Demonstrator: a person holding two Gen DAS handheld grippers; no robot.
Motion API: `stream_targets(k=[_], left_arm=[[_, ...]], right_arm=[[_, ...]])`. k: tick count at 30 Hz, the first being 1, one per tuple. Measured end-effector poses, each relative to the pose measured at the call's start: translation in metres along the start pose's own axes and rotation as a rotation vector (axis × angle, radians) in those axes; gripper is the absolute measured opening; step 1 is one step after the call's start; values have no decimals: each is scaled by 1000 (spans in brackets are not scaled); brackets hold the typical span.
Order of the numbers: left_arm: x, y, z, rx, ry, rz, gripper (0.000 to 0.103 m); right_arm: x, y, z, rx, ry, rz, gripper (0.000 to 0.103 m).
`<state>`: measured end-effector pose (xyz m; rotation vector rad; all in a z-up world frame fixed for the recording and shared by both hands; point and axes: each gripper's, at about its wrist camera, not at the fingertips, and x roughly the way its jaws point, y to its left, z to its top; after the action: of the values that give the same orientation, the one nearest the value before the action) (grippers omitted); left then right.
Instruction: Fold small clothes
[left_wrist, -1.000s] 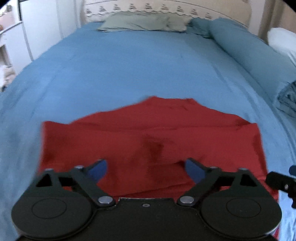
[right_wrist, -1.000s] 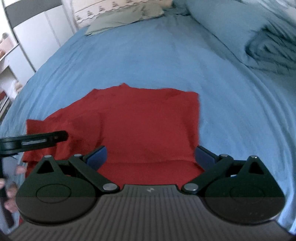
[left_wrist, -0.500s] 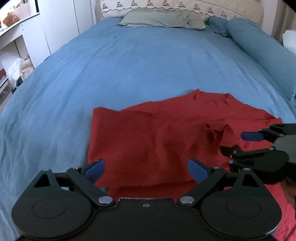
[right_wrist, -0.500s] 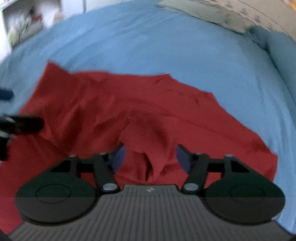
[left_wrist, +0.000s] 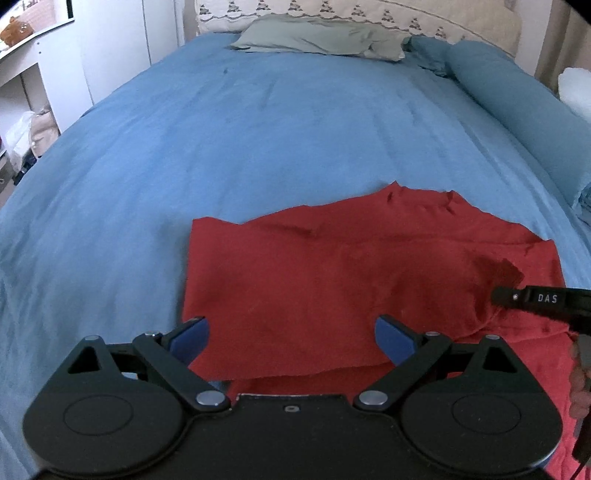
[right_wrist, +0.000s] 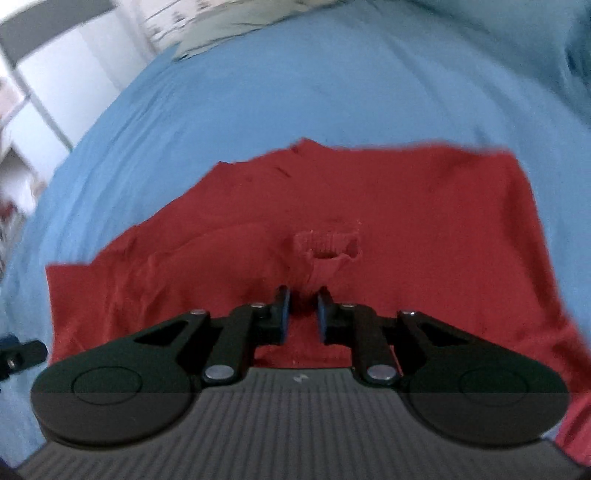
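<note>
A red garment (left_wrist: 332, 280) lies spread on the blue bed cover (left_wrist: 258, 129), with a folded layer over its near part. My left gripper (left_wrist: 290, 328) hovers open over the garment's near edge, toward its left side, with nothing between its blue pads. My right gripper (right_wrist: 303, 306) is down on the middle of the garment (right_wrist: 424, 221). Its jaws are closing, and a raised pinch of red cloth (right_wrist: 325, 254) is squeezed between the pads. In the left wrist view the right gripper's black finger (left_wrist: 532, 297) reaches in from the right, with the bunched cloth beside it.
Grey-green pillows (left_wrist: 317, 37) and a cream headboard lie at the far end. A rolled blue duvet (left_wrist: 517, 107) runs along the right side. White furniture (left_wrist: 44, 74) stands left of the bed. A hand (left_wrist: 580, 384) shows at the right edge.
The right gripper came down onto the garment and its jaws narrowed from wide apart to a pinch of cloth. The left gripper shifted toward the garment's left side and stayed open.
</note>
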<state>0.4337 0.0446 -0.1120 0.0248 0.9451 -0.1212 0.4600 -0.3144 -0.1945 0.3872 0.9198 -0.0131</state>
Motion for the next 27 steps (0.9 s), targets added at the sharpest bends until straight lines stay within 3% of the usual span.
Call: stream_targets(k=[1,2,3,6,10,13,15,17,20,23,27], left_arm=[[1,-1,0,0,2,-2,98],[2,-2,0,-1,4,-5,98],[3,-3,0,-2,8,-9,98],[6,-6,-1,-4,17,-14,98],[8,-11,-2,-11,27,-18,98],[9,-12,0,-22,31,-20,98],[10,-12,0,-27,33,-22,98],[10,-11,0,-31,35,-23,99],[10,-11,1,-38,36,-26,98],[10,-9,1,-47,35,-29,98],[12,-9,1,-52,40,-29,98]], right_arm=[[1,-7,-2,42,3,20,49],[1,-10,-5,74,4,28,67],[1,-12,-7,103,-5,40,77],[-1,-14,-10,158,-23,67,85],[6,2,-9,136,-31,-4,84],[12,6,-5,161,-51,-82,78],[13,6,-3,182,-49,-138,58],[10,3,-4,190,-43,-171,49],[4,-7,-10,207,-44,-179,43],[-3,-18,-15,238,-46,-170,43],[-4,-30,-18,304,-60,-89,47]])
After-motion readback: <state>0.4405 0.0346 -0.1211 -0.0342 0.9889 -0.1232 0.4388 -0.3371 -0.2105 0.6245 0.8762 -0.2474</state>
